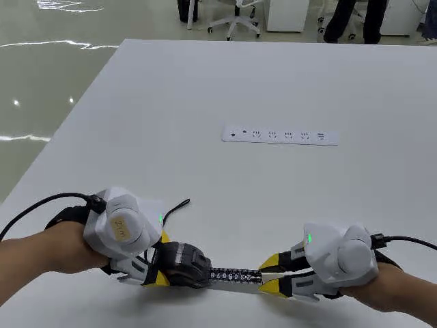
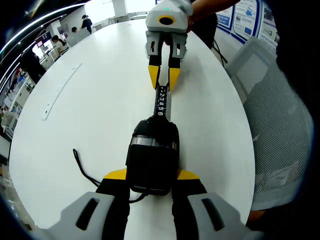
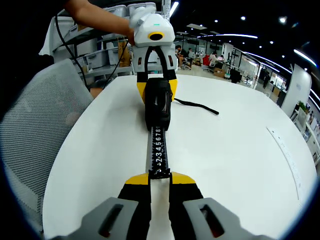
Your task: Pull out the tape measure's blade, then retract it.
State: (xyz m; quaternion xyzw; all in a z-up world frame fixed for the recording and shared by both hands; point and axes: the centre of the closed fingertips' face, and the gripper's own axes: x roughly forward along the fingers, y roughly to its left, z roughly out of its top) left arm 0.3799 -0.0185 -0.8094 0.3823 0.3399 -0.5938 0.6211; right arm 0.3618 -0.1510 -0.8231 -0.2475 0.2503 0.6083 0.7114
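Fingers tight: case (left), blade (right)

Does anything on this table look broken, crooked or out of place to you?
Nothing stands out. The left gripper holds the black tape measure case, the right gripper pinches the end of its numbered blade, drawn out straight and short. The case's thin black strap lies loose on the white table.

White left gripper and right gripper, yellow-tipped, black-cabled.
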